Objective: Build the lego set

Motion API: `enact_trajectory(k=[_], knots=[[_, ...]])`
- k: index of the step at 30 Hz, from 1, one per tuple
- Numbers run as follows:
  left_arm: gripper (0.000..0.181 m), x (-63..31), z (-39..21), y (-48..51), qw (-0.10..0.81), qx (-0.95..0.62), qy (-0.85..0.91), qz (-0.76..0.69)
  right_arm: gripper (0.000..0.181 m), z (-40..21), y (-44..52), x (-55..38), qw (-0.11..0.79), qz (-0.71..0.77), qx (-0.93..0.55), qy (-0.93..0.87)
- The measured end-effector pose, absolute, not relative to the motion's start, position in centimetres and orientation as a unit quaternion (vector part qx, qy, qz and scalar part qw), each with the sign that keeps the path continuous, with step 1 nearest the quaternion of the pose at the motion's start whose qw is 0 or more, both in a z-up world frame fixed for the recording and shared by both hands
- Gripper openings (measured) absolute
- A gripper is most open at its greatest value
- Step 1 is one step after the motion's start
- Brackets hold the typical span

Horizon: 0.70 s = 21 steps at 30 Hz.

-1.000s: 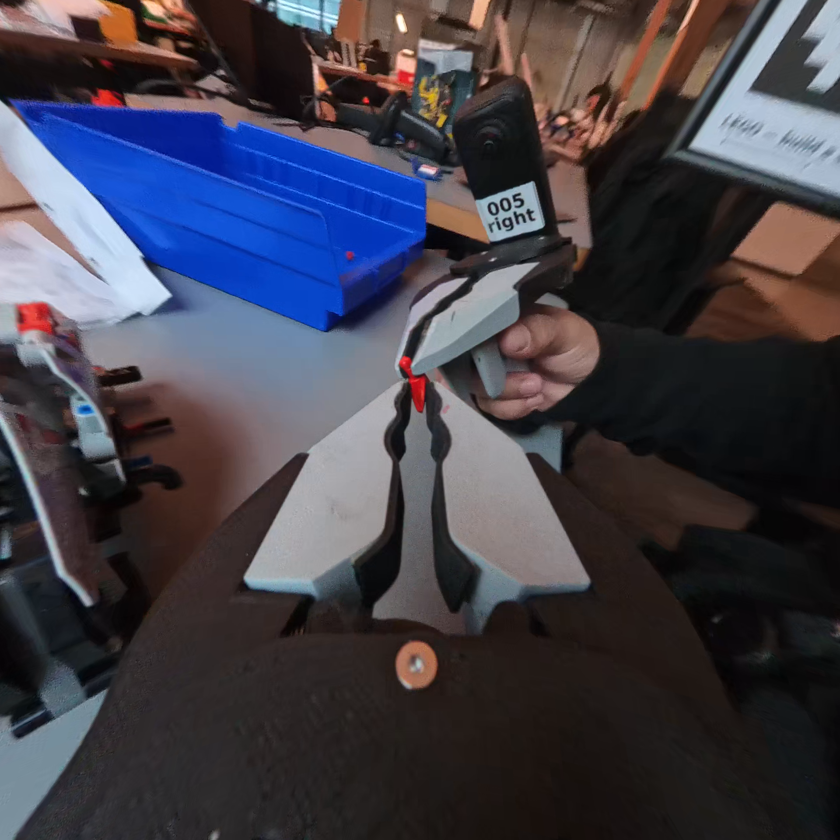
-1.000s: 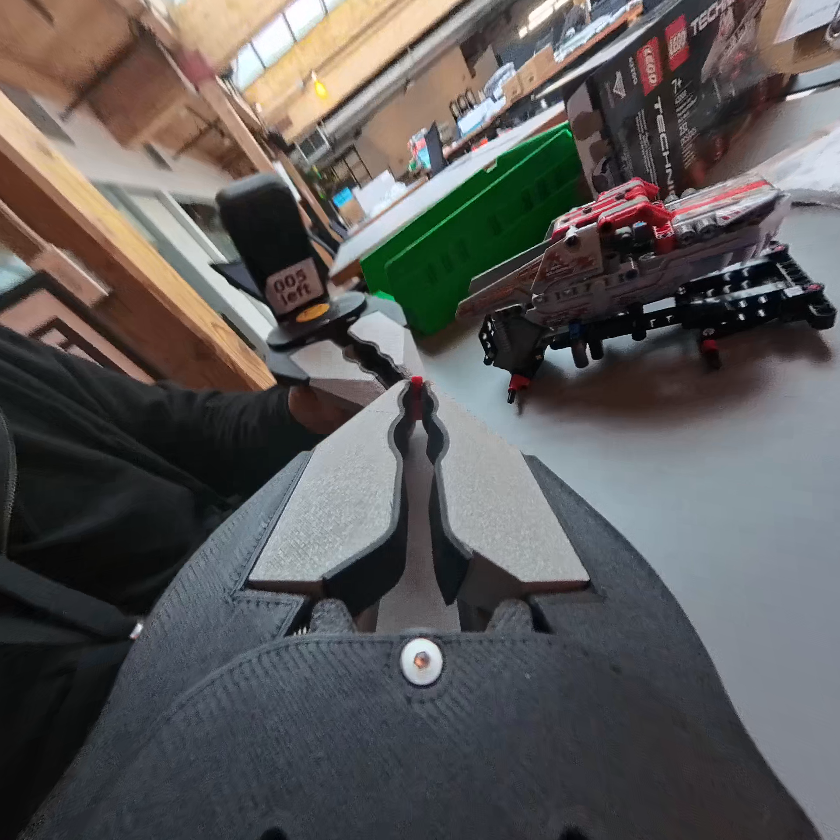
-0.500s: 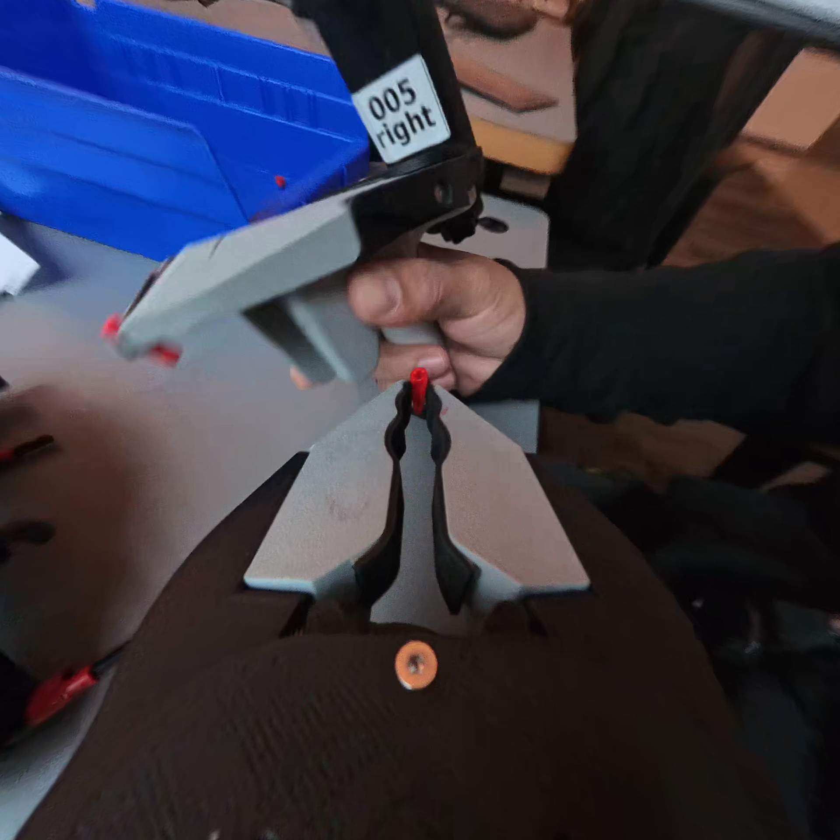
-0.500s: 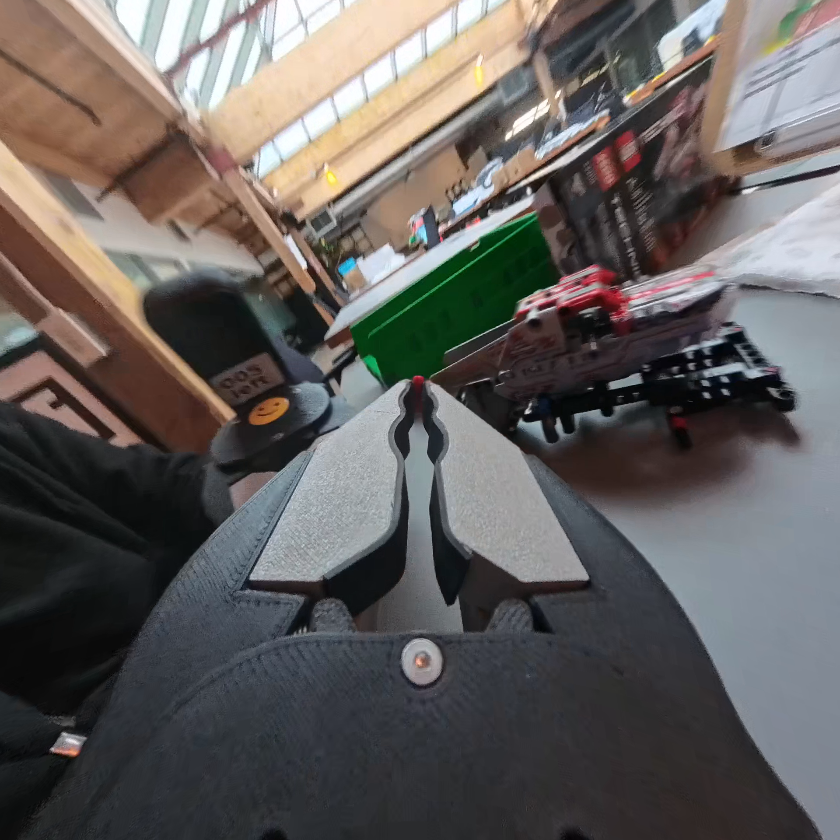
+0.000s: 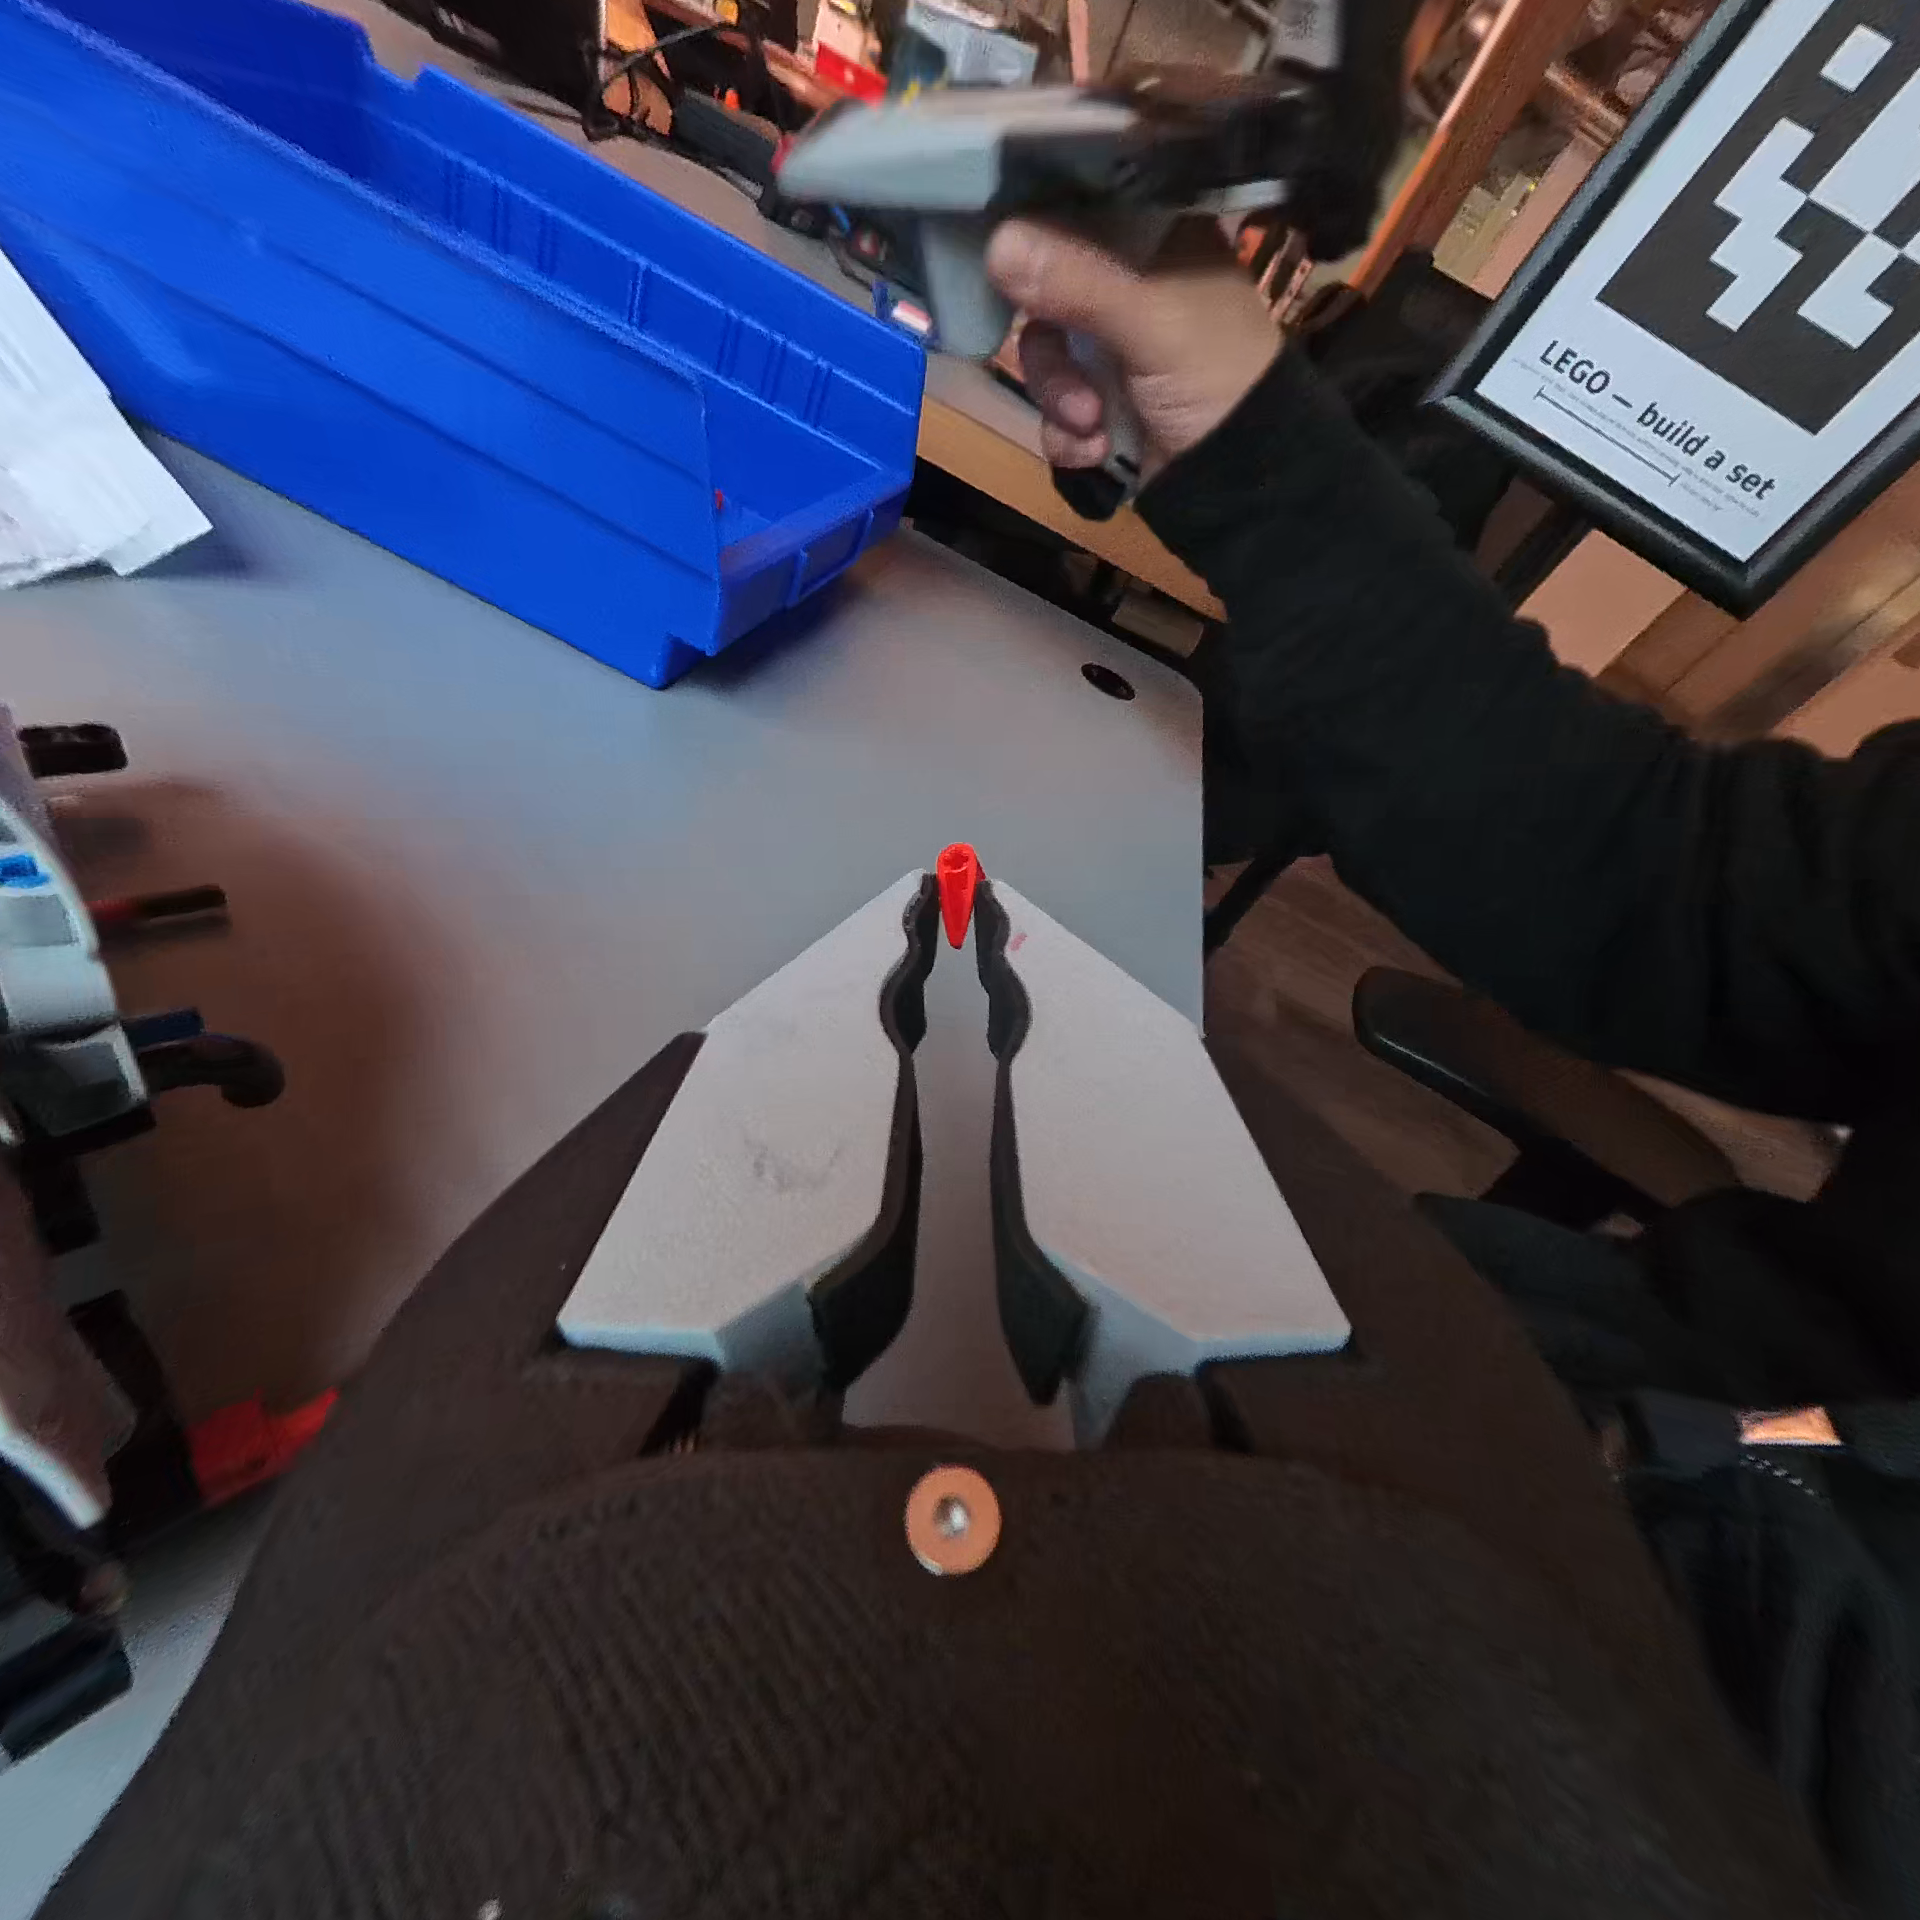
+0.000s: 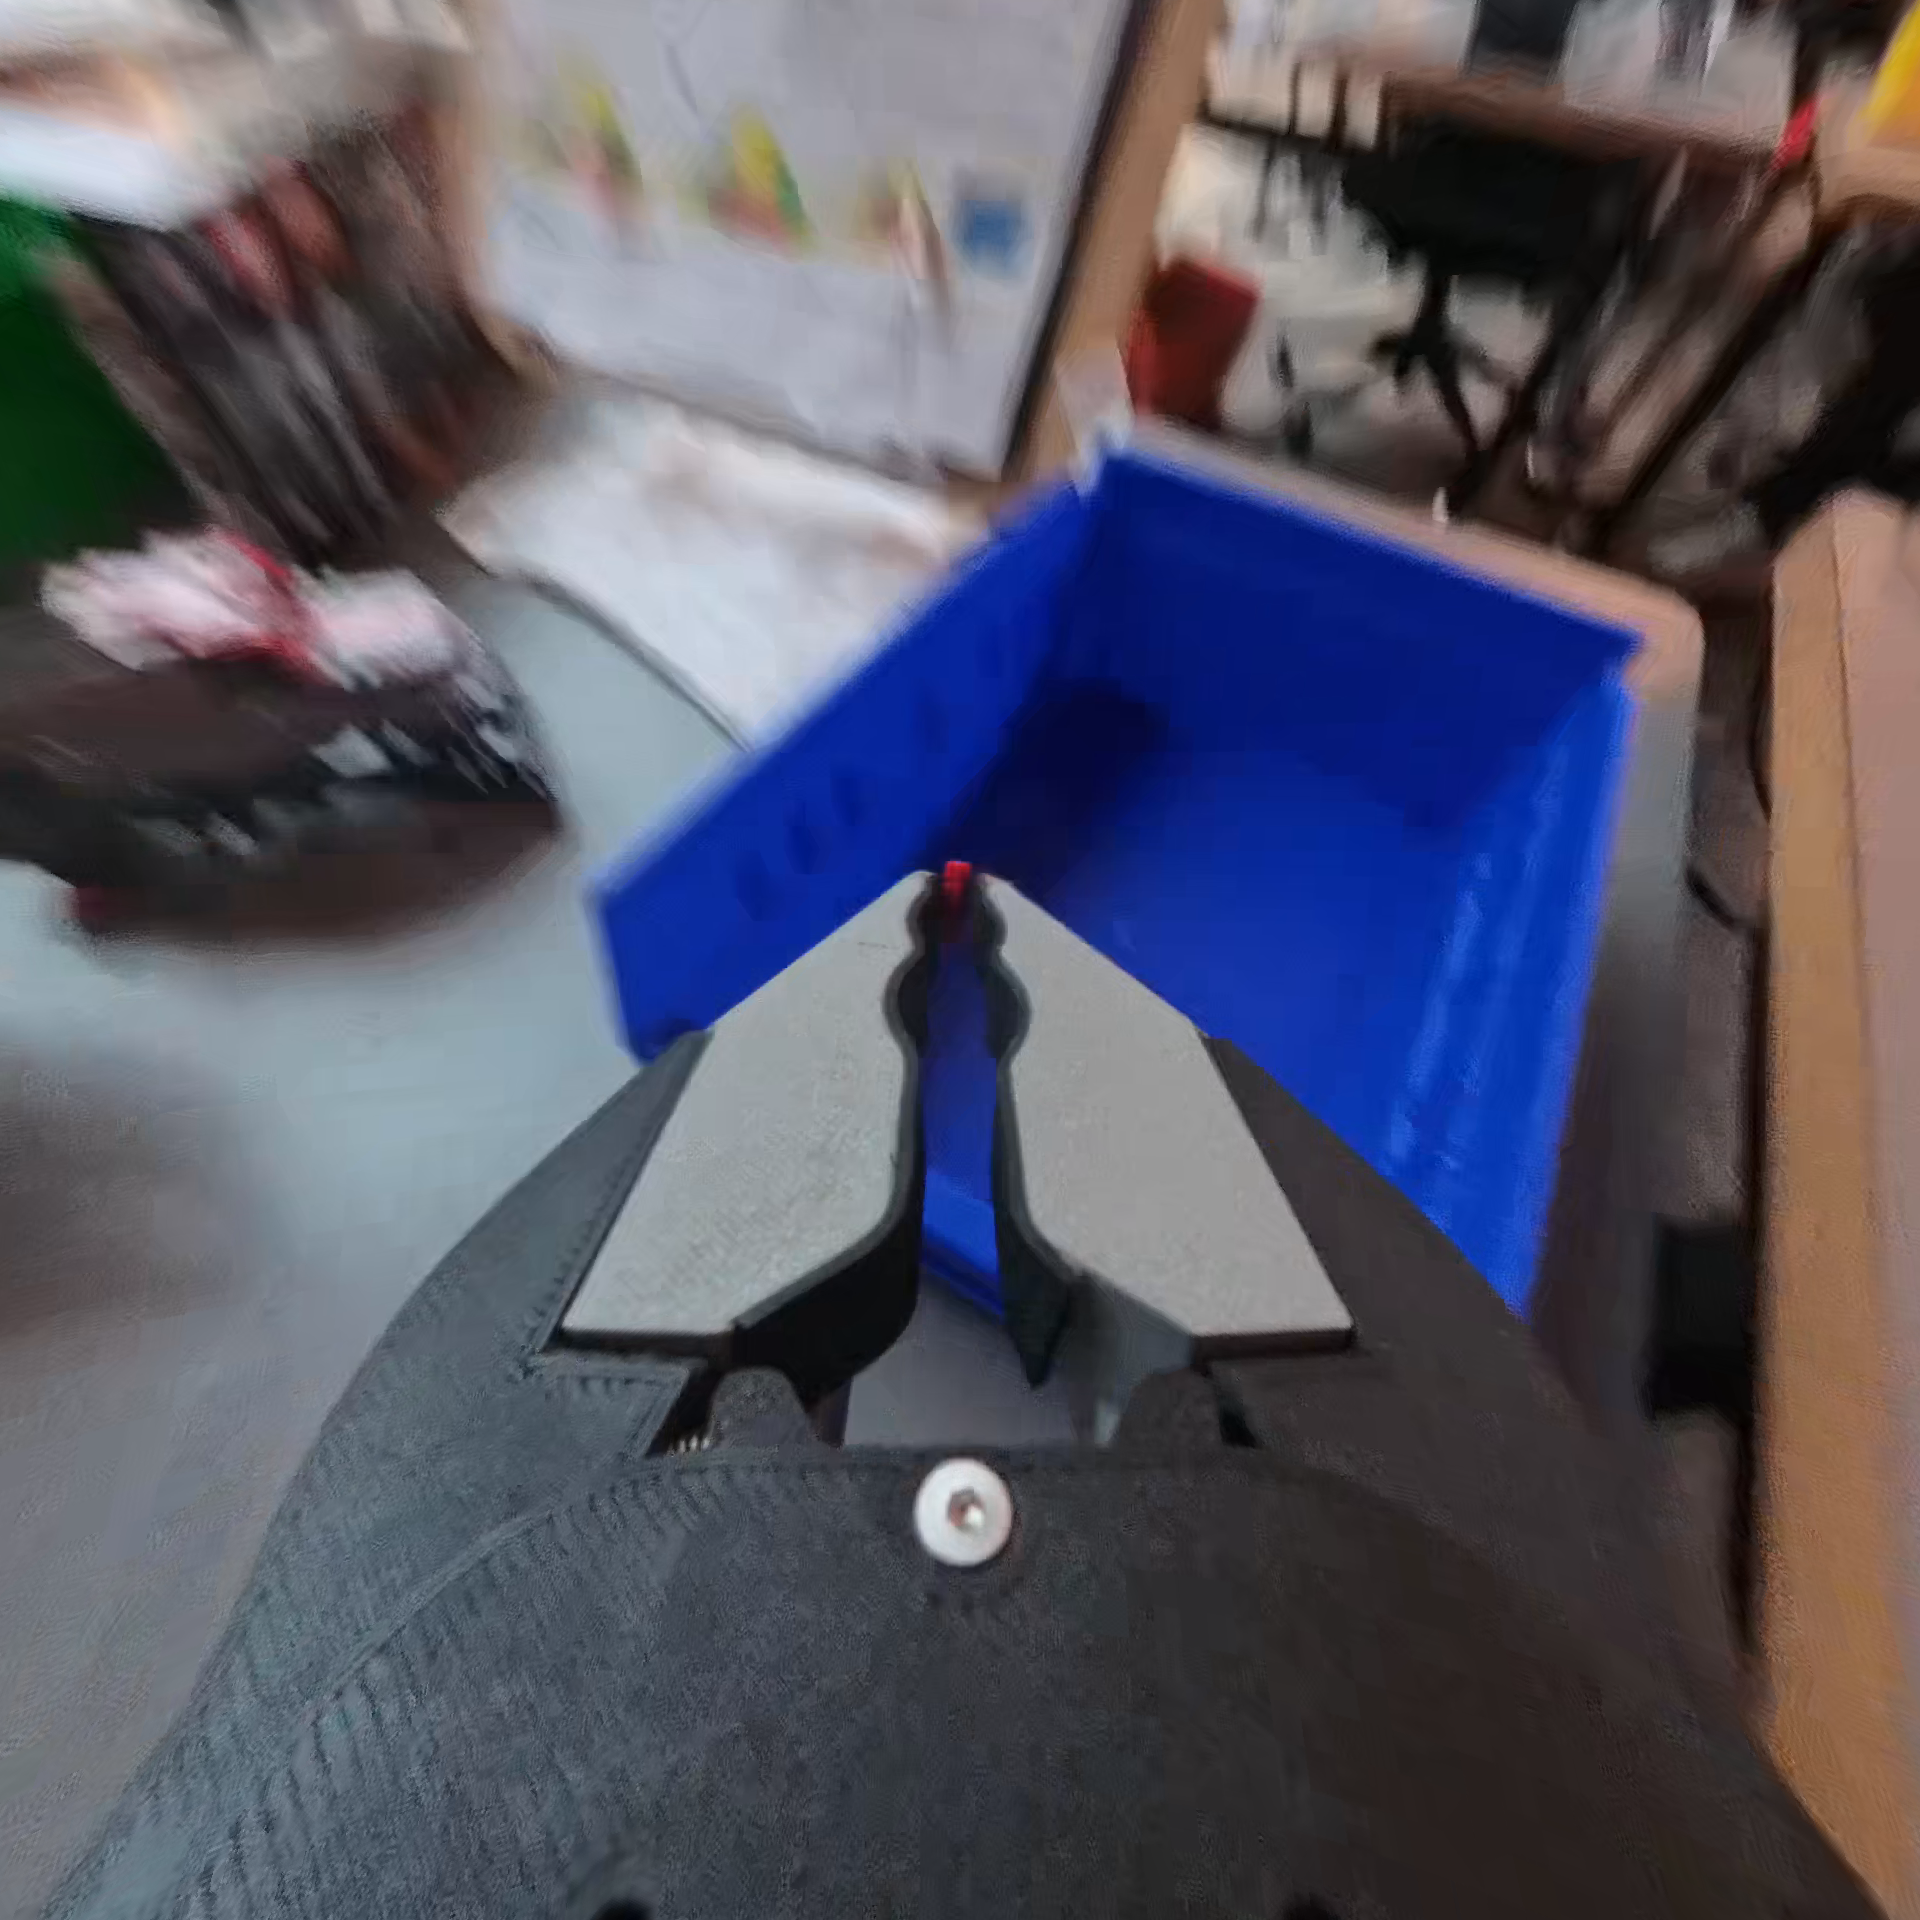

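lego model point(image 5: 52, 1091) sits blurred at the table's point(image 5: 623, 810) left edge; your left gripper point(image 5: 956, 899) pinches a small red piece point(image 5: 957, 891), your right gripper point(image 6: 954, 896) pinches another red piece point(image 6: 953, 883) over the blue bin point(image 6: 1299, 790).

I'm keeping my grey two-finger left gripper point(image 5: 957, 891) pinching a small red peg point(image 5: 956, 891), my grey two-finger right gripper point(image 6: 953, 891) raised, pinching a red piece point(image 6: 953, 883)

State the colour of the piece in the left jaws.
Red piece, clearest in the left wrist view.
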State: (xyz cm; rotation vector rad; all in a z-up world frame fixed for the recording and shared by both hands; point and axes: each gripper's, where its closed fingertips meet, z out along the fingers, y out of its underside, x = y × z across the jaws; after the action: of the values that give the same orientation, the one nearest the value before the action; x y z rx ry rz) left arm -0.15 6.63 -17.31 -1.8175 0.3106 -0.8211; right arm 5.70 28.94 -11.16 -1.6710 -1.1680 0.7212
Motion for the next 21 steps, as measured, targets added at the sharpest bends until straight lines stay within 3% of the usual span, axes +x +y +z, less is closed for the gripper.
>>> enact_trajectory(k=[1, 4, 10, 12, 15, 21], knots=[[0.004, -0.1, -17.3, 6.6, 0.537, -0.762, 0.135, -0.335, 0.015, -13.2, 30.5, 6.6, 0.439, 0.254, -0.709, -0.490], [0.004, 0.2, -17.5, 6.6, 0.538, -0.769, 0.146, -0.313, 0.013, -18.8, 31.7, 8.1, 0.339, 0.204, -0.760, -0.515], [0.004, 0.4, -17.8, 6.6, 0.537, -0.774, 0.157, -0.297, 0.025, -19.8, 32.9, 9.8, 0.346, 0.229, -0.782, -0.465], [0.004, 0.4, -17.5, 6.4, 0.542, -0.768, 0.157, -0.303, 0.027, -17.3, 31.8, 9.3, 0.390, 0.259, -0.758, -0.455], [0.004, 0.9, -16.2, 5.9, 0.568, -0.735, 0.175, -0.326, 0.020, -13.8, 24.4, 6.0, 0.411, 0.367, -0.677, -0.487], [0.004, 1.5, -14.7, 4.7, 0.631, -0.687, 0.232, -0.275, 0.016, -15.9, 7.3, 1.2, 0.200, 0.563, -0.585, -0.548]])
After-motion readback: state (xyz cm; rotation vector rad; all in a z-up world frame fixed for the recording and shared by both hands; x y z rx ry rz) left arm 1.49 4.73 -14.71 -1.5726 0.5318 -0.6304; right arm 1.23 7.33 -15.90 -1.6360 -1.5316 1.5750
